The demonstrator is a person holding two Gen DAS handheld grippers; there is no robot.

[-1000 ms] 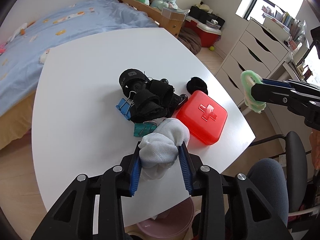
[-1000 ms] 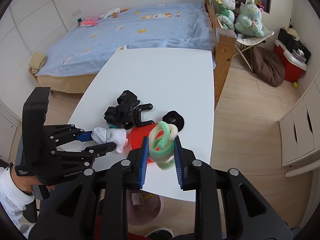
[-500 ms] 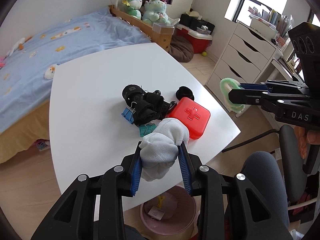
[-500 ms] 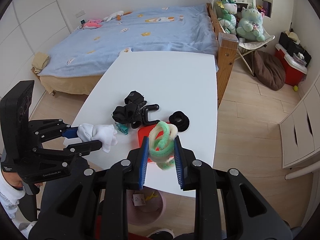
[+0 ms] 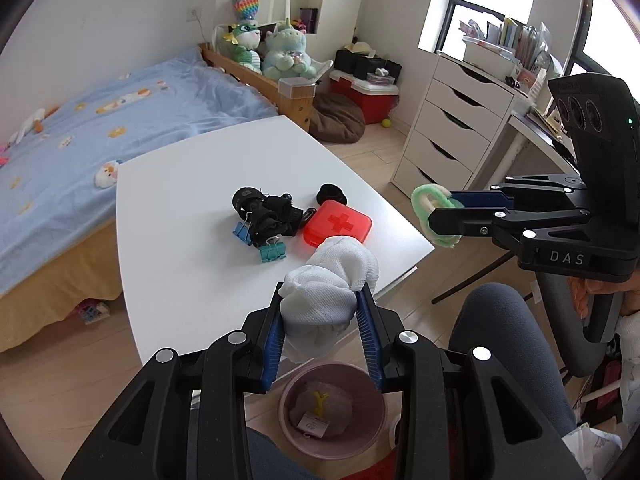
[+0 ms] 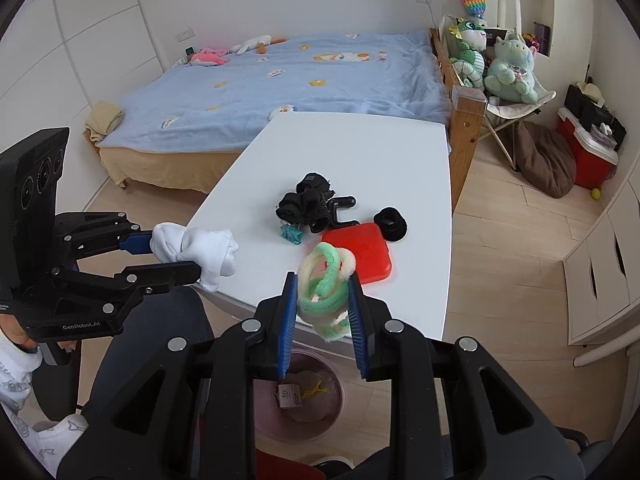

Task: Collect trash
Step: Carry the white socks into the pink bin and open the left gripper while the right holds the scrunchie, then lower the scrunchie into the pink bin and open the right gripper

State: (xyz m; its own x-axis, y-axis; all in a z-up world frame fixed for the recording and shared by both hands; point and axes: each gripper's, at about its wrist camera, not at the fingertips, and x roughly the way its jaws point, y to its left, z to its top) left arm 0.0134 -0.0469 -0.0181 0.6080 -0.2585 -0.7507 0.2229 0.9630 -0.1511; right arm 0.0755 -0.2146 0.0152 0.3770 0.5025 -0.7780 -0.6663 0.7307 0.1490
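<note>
Bedroom, white tabletop (image 5: 192, 208): left tongs (image 5: 320, 312) clenched on white wad (image 5: 326, 292), right tongs (image 6: 324, 304) clenched on green-cream loop (image 6: 326, 280), both off the near edge above pink bin (image 5: 334, 410); carry step, next likely lowering over bin and releasing.

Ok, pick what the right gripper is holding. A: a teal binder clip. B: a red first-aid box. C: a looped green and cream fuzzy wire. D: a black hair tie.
C: the right gripper is shut on the looped green and cream fuzzy wire, lifted off the white table.
</note>
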